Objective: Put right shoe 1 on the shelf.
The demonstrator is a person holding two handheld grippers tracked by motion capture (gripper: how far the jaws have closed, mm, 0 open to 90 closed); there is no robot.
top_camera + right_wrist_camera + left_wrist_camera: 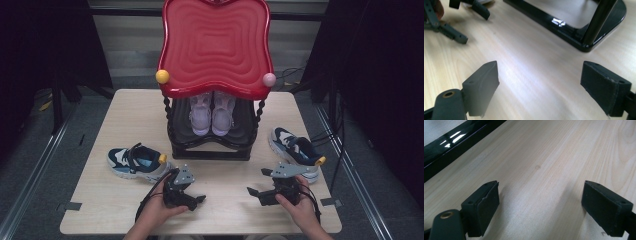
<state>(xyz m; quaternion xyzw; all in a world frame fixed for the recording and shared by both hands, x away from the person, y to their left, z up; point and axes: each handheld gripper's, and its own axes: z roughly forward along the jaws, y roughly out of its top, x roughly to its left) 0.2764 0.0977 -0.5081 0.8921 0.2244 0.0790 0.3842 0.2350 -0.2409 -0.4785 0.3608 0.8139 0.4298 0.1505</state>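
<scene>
We see pink pair [211, 114] already on rack's [212, 142] lower shelf. Navy sneakers wait on surface [125, 122]: one left [136, 162], one right [295, 148]. Left claw [196, 201] and right claw [256, 191] gape, nothing held.

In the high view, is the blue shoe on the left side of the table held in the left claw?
No. The blue shoe lies alone on the table, and the left claw is open beside it.

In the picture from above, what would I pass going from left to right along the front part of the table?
Blue sneaker → left tongs → right tongs → second blue sneaker; both tongs are open and hold nothing.
</scene>
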